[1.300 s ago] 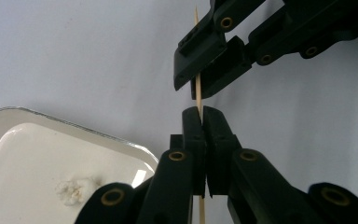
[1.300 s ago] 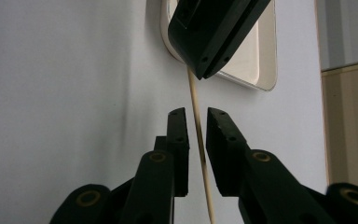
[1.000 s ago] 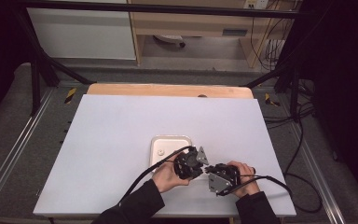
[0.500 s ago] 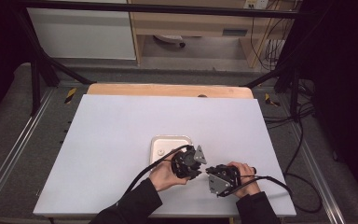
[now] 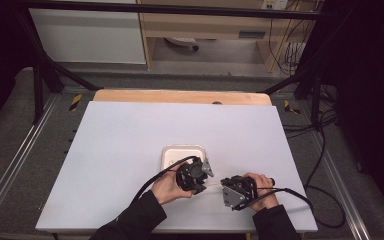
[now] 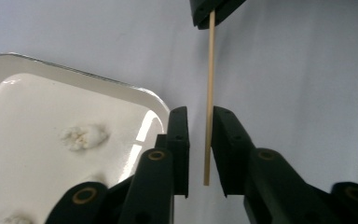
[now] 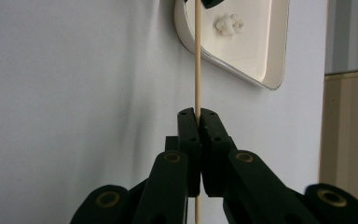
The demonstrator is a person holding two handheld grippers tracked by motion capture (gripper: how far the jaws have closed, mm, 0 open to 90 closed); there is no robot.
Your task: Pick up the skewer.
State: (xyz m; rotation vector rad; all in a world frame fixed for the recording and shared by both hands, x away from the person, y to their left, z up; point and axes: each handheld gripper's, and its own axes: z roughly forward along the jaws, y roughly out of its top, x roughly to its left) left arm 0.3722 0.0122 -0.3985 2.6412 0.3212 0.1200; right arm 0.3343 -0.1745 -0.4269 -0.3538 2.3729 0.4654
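- Your right gripper [image 7: 198,112] is clamping a thin wooden skewer [image 7: 197,56], jaws pressed tight on it; the stick is running straight out ahead toward the other gripper.
- Your left gripper [image 6: 200,112] is sitting with its jaws slightly apart around the skewer's [image 6: 209,93] free end; gaps are showing on both sides of the stick, no pinch. Those jaws have just been closing a little, with the stick between them.
- In the high view, the skewer [image 5: 213,184] is bridging your left gripper [image 5: 200,173] and right gripper [image 5: 226,184], low above the white tabletop [image 5: 130,135], near its front edge.
- The white tray [image 5: 172,152] is lying just beyond your left gripper, with small white crumbly lumps [image 6: 84,135] in it.
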